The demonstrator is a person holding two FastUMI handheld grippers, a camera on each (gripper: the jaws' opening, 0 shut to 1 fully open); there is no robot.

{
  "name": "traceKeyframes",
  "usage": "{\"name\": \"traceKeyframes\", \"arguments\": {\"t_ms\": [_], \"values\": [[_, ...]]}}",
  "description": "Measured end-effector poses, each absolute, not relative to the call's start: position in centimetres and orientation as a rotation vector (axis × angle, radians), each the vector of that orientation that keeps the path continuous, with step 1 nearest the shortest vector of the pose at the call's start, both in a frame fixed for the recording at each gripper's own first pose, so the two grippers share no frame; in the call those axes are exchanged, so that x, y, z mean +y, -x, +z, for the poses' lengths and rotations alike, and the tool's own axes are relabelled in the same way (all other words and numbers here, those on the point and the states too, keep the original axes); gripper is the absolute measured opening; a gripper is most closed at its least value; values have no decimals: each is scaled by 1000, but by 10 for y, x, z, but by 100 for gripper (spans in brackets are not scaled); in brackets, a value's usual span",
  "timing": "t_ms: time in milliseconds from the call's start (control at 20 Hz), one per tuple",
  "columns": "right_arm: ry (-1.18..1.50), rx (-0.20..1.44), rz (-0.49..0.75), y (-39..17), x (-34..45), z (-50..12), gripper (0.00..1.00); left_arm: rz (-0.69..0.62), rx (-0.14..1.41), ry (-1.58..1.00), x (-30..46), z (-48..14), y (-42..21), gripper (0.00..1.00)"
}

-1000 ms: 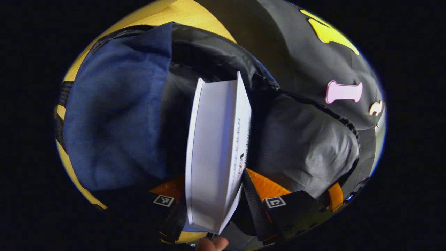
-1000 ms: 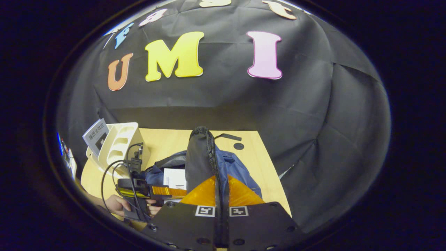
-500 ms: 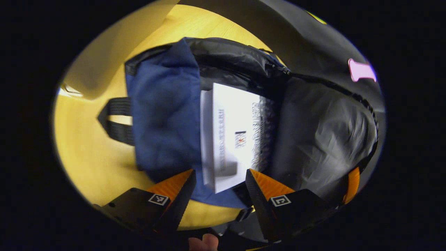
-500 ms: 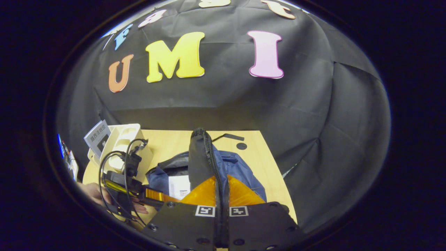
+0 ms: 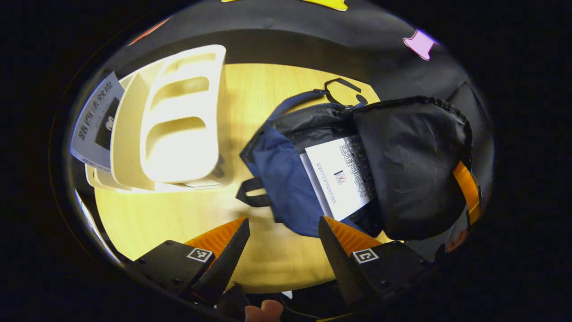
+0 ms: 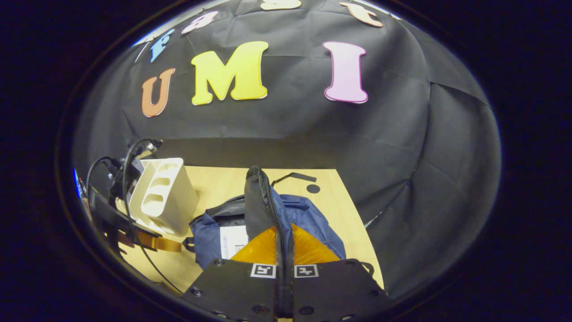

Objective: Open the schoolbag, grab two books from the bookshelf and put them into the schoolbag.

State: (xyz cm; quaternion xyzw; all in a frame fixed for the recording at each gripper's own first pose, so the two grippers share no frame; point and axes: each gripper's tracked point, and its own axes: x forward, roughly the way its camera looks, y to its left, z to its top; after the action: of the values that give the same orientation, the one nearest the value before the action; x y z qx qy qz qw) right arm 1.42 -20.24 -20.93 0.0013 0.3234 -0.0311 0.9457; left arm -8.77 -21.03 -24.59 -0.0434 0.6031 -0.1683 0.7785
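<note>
The left gripper [image 5: 279,237] has two wedge-shaped fingers with ribbed inner faces, mounted on dark, flat-topped blocks. Each block carries a small square white tag printed with a black pattern and a few round screw heads. At the near edge of the left gripper view a fingertip [image 5: 271,309] of the holding hand peeks up. The right gripper [image 6: 284,243] has the same build: ribbed wedges, dark blocks, paired square tags, and screws along the near edge. In the right gripper view, black cables [image 6: 127,165] loop above the left gripper's dark body at far left.

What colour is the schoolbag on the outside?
Dark blue; the schoolbag has a black lining, clearest in the left gripper view.
</note>
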Motion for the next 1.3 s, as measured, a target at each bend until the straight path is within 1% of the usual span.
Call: {"name": "traceKeyframes", "arguments": {"t_ms": [100, 150, 200, 400, 500, 600, 850, 1000, 1150, 1300], "values": [[15, 663, -57, -14, -198, -210, 0, -329, 1234, 74, -182, -225, 80, 98], [25, 666, -53, -14, -195, -210, 0, -303, 1186, 60, -167, -216, 73, 100], [33, 668, -51, -15, -192, -210, 0, -278, 1139, 55, -150, -205, 64, 98], [80, 668, -60, -16, -188, -208, 0, -168, 956, 14, -80, -155, 35, 98], [94, 668, -69, -17, -187, -206, 0, -133, 870, -41, -46, -132, 24, 97], [97, 672, -81, -16, -186, -206, 0, -116, 818, -48, -24, -107, 16, 97], [102, 675, -101, -16, -182, -204, 0, -60, 771, -41, 29, -76, -16, 96], [99, 675, -114, -15, -178, -203, 0, -60, 816, 21, 49, -74, -34, 96], [94, 679, -131, -12, -177, -203, 0, -81, 874, 36, 64, -87, -55, 96], [95, 685, -150, -9, -177, -204, 0, -113, 929, 49, 64, -103, -72, 97]]}}
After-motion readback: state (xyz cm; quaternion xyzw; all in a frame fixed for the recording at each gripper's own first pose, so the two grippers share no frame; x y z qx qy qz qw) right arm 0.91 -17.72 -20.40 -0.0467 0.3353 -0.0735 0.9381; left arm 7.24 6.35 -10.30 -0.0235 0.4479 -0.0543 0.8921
